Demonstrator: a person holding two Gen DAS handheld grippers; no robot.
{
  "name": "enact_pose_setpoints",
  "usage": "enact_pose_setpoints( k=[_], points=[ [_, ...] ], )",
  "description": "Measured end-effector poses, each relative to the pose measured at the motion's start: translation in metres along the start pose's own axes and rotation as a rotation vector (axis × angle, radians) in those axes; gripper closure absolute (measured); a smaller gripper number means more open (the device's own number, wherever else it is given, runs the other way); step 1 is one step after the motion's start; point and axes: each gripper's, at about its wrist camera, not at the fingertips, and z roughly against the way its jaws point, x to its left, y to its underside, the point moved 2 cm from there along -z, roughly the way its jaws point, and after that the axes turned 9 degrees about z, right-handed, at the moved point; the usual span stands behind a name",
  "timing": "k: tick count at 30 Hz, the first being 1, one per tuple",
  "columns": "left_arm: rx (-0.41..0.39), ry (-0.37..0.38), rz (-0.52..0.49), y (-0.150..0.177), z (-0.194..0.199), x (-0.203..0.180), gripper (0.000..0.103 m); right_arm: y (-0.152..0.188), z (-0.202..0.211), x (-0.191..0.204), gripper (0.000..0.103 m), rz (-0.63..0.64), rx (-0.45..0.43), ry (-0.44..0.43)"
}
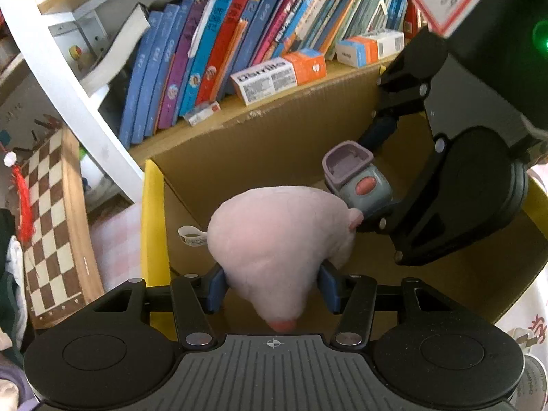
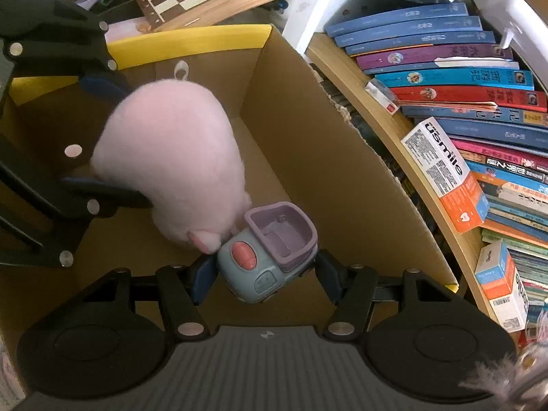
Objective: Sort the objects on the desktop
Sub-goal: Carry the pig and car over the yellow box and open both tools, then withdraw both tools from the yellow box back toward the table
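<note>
A pink plush toy (image 1: 274,239) hangs inside an open cardboard box (image 1: 260,144), pinched between the blue pads of my left gripper (image 1: 272,286), which is shut on it. Its white tag sticks out to the left. My right gripper (image 2: 265,274) is shut on a small grey-blue toy truck (image 2: 260,263) with a purple bed and an orange button, also held within the box (image 2: 308,137). Plush (image 2: 171,161) and truck (image 1: 356,178) touch nose to side. Each gripper shows in the other's view: the right (image 1: 376,185) at the right, the left (image 2: 102,130) at the left.
The box has a yellow-edged flap (image 1: 152,226) on the left. Behind it runs a wooden shelf with upright books (image 1: 219,51) and small white-and-orange cartons (image 1: 279,75). A chessboard (image 1: 51,226) leans at the left. A white shelf post (image 1: 68,78) stands between them.
</note>
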Motion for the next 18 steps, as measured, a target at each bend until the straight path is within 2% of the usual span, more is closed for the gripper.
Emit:
enact_pose_setpoints(
  k=[9, 12, 16, 18],
  points=[
    [0.0, -0.001, 0.001, -0.002, 0.0, -0.001, 0.046, -0.001, -0.003, 0.002, 0.043, 0.015, 0.021, -0.022],
    [-0.01, -0.005, 0.0, -0.002, 0.002, -0.001, 0.045, -0.001, -0.002, 0.001, 0.04, 0.014, 0.014, -0.02],
    [-0.021, -0.015, -0.014, -0.002, 0.005, -0.004, 0.043, -0.001, 0.002, 0.0, 0.023, 0.003, -0.008, -0.015],
    [-0.037, -0.026, -0.024, -0.003, 0.008, -0.005, 0.038, 0.0, 0.006, 0.0, 0.022, -0.003, -0.023, -0.012]
  ],
)
